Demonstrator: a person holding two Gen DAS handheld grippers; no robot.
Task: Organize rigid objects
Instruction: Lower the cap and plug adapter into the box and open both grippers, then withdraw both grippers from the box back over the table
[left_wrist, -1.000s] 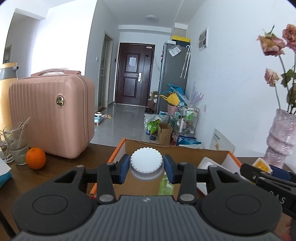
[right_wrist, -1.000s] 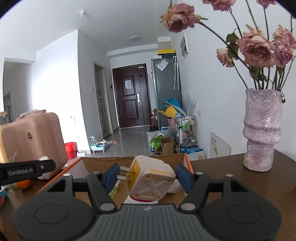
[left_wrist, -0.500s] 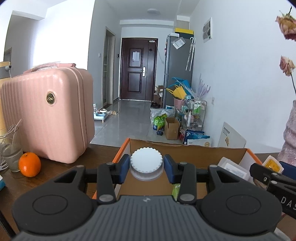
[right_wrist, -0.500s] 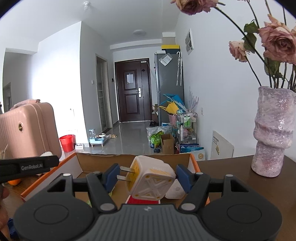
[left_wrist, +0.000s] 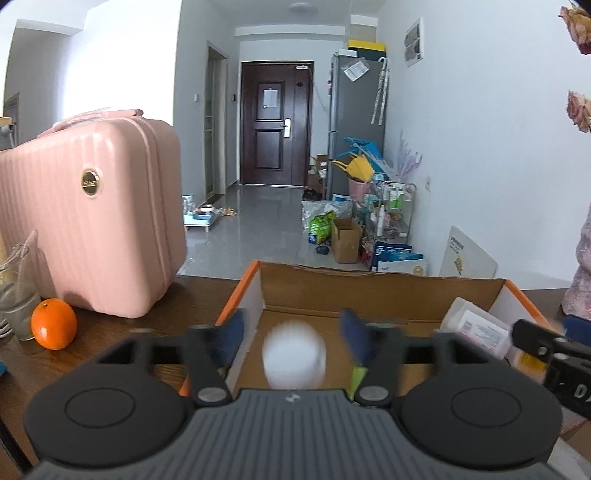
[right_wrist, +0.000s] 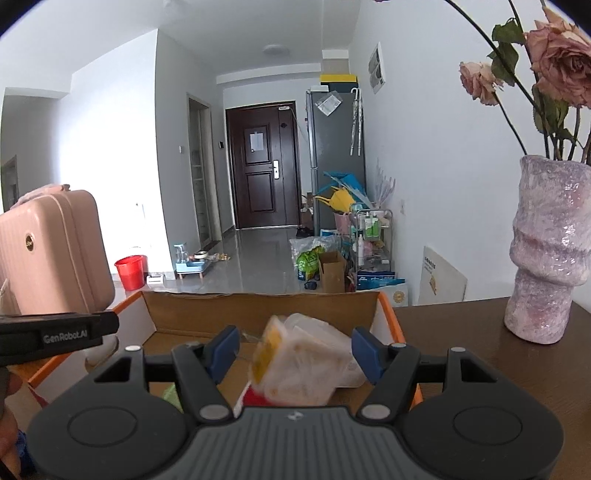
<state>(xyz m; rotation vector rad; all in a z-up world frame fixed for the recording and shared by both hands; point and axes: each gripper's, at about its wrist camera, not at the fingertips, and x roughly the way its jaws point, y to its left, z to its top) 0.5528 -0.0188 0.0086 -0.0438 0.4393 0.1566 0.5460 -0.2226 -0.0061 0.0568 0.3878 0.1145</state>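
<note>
Plug adapter (right_wrist: 303, 363), blurred, seemingly prongs leftward, hangs free between the opening right hand-held gripper (right_wrist: 295, 350); left (left_wrist: 291, 339) likewise opening.

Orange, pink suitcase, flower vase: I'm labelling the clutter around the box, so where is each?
orange (left_wrist: 54, 324), left wrist view, middle of its peel
pink suitcase (left_wrist: 90, 218), left wrist view, ribbed front face
flower vase (right_wrist: 546, 251), right wrist view, its body

Home: fridge (left_wrist: 354, 122), entrance door (left_wrist: 275, 122).
</note>
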